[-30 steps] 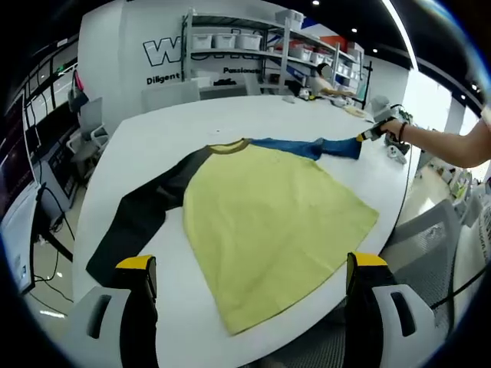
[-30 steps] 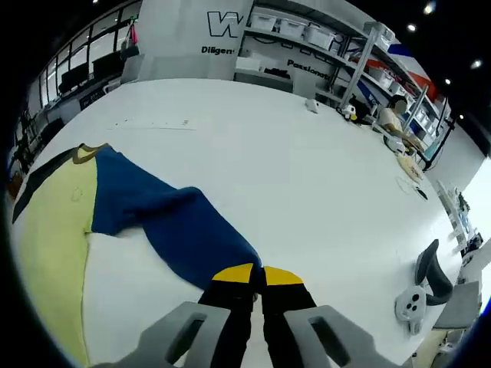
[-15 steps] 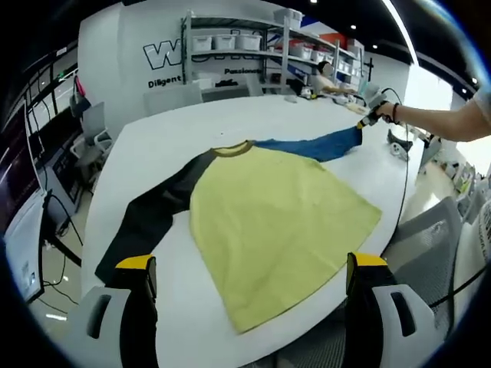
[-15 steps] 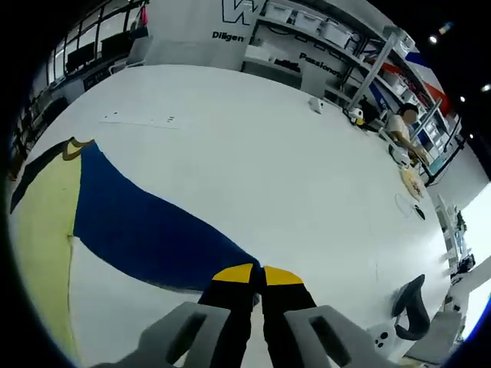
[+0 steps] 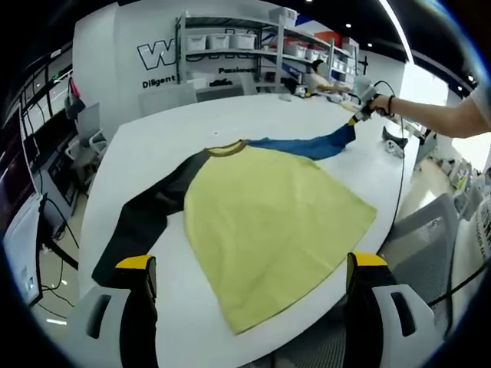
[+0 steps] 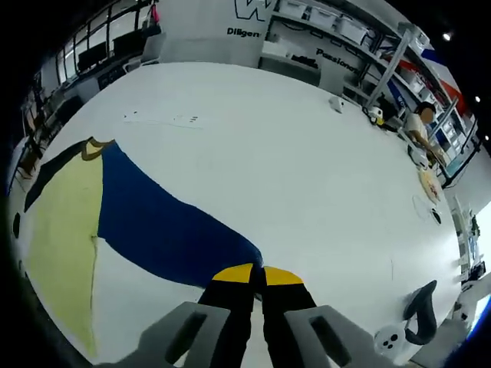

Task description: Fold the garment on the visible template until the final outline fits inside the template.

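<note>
A long-sleeved shirt lies flat on the white table [image 5: 169, 138]: yellow body [image 5: 268, 222], black sleeve [image 5: 146, 218] stretched toward the near left, blue sleeve [image 5: 311, 146] stretched toward the far right. My right gripper [image 6: 257, 274] is shut on the cuff of the blue sleeve [image 6: 165, 230], which it holds pulled out straight. In the left gripper view that gripper [image 5: 354, 116] shows at the sleeve's far end, held by a person's hand. My left gripper [image 5: 249, 268] hangs open above the shirt's near hem, its jaws wide apart with nothing between them.
Shelves with white bins [image 5: 230, 42] stand behind the table. An office chair [image 5: 430, 245] is at the table's near right edge. Small items [image 6: 418, 157] and a round white device [image 6: 395, 337] lie on the table's right side. A thin strip [image 6: 165, 119] lies beyond the collar.
The blue sleeve, bunched a second ago, is now drawn out straight by my right gripper. The left gripper has stayed open over the hem.
</note>
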